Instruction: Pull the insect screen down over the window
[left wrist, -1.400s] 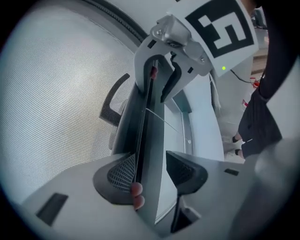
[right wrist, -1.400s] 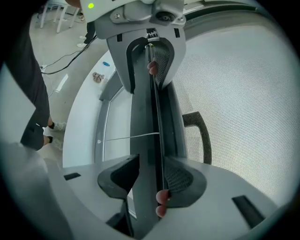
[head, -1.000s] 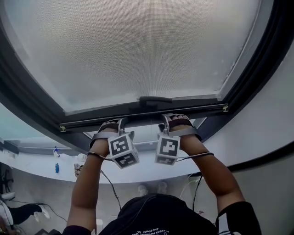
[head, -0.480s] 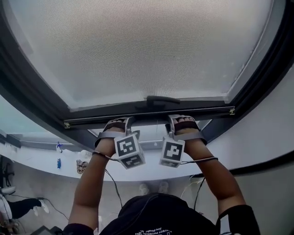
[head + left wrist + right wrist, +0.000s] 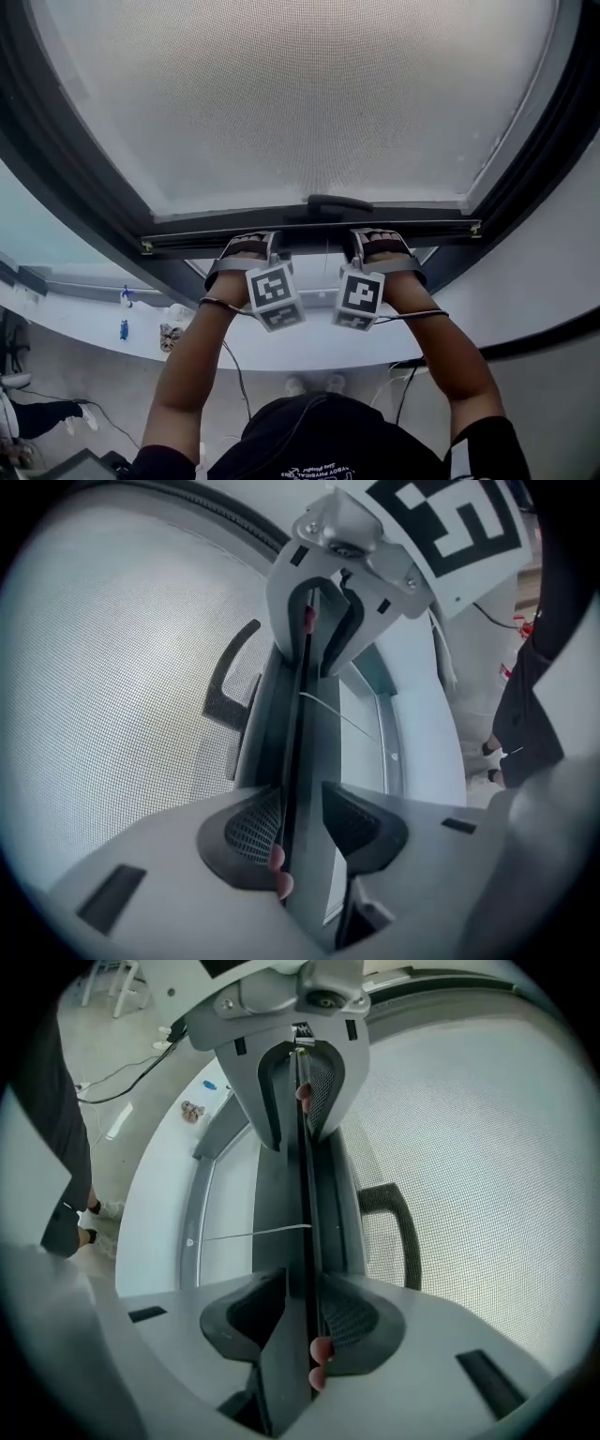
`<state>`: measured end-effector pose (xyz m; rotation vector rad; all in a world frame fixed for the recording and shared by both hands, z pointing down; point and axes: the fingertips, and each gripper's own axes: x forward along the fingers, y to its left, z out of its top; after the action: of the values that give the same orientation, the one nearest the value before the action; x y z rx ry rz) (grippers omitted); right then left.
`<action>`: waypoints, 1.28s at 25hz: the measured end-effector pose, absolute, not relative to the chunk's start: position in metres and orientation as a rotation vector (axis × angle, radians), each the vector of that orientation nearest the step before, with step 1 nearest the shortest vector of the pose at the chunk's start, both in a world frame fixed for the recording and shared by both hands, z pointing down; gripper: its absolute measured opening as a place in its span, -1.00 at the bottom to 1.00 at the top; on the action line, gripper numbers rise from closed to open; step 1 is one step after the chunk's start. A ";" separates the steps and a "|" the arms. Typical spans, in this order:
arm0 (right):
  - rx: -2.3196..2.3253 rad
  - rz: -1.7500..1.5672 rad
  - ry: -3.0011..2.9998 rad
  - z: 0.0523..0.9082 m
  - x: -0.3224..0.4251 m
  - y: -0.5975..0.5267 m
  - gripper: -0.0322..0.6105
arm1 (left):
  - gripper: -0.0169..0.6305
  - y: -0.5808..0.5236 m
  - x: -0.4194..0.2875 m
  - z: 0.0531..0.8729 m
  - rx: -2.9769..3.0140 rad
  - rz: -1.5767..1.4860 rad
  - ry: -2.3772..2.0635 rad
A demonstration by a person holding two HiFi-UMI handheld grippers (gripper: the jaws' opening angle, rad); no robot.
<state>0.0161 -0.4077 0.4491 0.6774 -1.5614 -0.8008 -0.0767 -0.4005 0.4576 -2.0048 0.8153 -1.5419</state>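
Grey mesh of the insect screen point(image 5: 300, 94) is partly drawn, with its bottom bar point(image 5: 187, 242) held at chest level.
Left gripper point(image 5: 255, 242) and right gripper point(image 5: 367, 239), whose jaws have just been closing, are clamped on the bar. An uncovered gap is judged to remain below.

I see free gap near side of bottom bar point(image 5: 309, 232), L to R betw. frame point(image 5: 66, 159) sides; handle point(image 5: 339, 203) juts mid-bar, mesh point(image 5: 300, 94) blocks beyond.
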 end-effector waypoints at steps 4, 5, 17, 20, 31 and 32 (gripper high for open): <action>0.638 -0.787 -1.570 0.449 0.018 -0.407 -0.52 | -0.52 -0.401 -0.079 0.455 -1.991 -1.550 0.831; 0.632 -0.795 -1.556 0.449 0.018 -0.407 -0.52 | -0.52 -0.401 -0.079 0.456 -1.986 -1.552 0.836; 0.773 -0.643 -1.826 0.421 0.011 -0.389 -0.52 | -0.52 -0.392 -0.071 0.429 -2.124 -1.381 1.033; 0.866 -0.615 -1.972 0.398 0.002 -0.381 -0.52 | -0.52 -0.386 -0.065 0.405 -2.272 -1.216 1.134; 1.260 -0.536 -2.354 0.327 0.015 -0.353 -0.85 | -0.54 -0.345 -0.064 0.325 -2.562 -0.381 1.596; 1.279 -0.540 -2.357 0.324 0.018 -0.350 -0.86 | -0.54 -0.341 -0.066 0.324 -2.539 -0.353 1.622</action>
<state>0.0178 -0.3496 0.3237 1.2791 -2.3574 -0.5405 -0.0656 -0.3407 0.3237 -2.5394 1.6216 -0.3526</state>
